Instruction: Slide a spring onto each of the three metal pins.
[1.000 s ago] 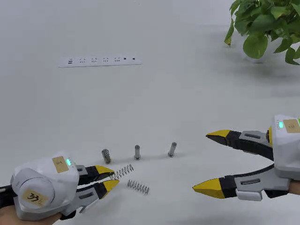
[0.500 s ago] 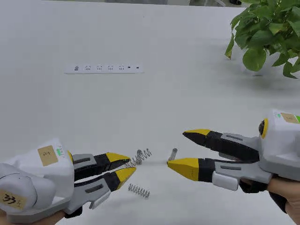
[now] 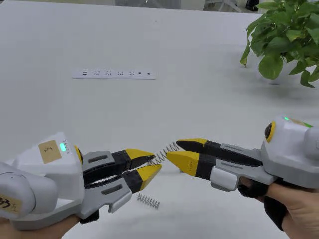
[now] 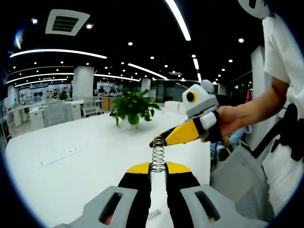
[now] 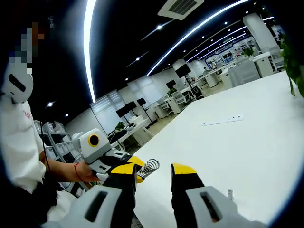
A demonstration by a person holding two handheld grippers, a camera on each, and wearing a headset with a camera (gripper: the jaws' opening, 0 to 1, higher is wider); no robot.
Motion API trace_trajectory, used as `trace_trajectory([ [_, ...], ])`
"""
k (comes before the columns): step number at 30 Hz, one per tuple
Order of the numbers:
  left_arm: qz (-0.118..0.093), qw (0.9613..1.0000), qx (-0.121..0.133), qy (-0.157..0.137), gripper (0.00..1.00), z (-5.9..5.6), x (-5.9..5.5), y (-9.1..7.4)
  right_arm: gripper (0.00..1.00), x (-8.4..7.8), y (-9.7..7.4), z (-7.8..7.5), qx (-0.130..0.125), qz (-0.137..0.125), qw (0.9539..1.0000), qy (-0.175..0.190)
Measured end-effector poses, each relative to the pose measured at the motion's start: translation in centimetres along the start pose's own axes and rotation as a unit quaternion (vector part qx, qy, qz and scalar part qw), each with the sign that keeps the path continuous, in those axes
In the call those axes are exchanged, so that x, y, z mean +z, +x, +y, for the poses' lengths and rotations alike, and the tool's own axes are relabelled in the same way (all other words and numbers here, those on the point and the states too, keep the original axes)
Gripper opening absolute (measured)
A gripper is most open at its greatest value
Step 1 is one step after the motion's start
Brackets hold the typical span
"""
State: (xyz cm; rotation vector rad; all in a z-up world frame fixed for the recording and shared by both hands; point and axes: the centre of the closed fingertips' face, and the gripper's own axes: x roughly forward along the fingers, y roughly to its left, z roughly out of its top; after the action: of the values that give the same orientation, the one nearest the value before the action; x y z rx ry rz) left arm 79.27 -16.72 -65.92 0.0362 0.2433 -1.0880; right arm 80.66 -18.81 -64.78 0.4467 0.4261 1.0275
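White desk (image 3: 209, 94) holds a power strip (image 3: 113, 74) and a potted plant (image 3: 284, 30) at its far side. Raised above it, the left gripper (image 3: 156, 163) pinches one end of a spring (image 3: 166, 152). The other end reaches the tips of the right gripper (image 3: 173, 149), whose jaws stand slightly apart. A second spring (image 3: 148, 201) lies on the desk below.
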Motion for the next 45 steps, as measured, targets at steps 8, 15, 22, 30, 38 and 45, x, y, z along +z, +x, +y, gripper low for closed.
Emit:
trace_trajectory([
  [8,-0.009,0.9999,-0.004,-0.007,0.1,-0.4,0.4,0.2,0.18,0.3,0.0,0.6,0.012,-0.012,0.9997,0.019],
  [15,-0.01,0.9999,-0.007,-0.006,0.1,-0.5,0.5,0.4,0.14,0.4,0.1,0.9,0.017,-0.011,0.9997,0.014],
  [22,-0.002,0.9999,-0.009,0.004,0.1,-0.7,0.3,0.6,0.13,0.4,0.0,1.0,0.017,-0.007,0.9998,0.005],
  [30,0.007,0.9998,-0.016,0.006,0.11,-1.0,-0.1,0.7,0.13,0.3,0.1,1.3,0.013,0.007,0.9997,-0.021],
  [38,0.019,0.9996,-0.018,0.003,0.13,-1.1,-0.7,0.7,0.11,0.1,0.1,1.4,0.011,0.026,0.998,-0.056],
  [45,0.028,0.9994,-0.022,0.003,0.15,-1.3,-1.1,0.9,0.11,0.0,0.1,1.4,0.012,0.034,0.9971,-0.068],
])
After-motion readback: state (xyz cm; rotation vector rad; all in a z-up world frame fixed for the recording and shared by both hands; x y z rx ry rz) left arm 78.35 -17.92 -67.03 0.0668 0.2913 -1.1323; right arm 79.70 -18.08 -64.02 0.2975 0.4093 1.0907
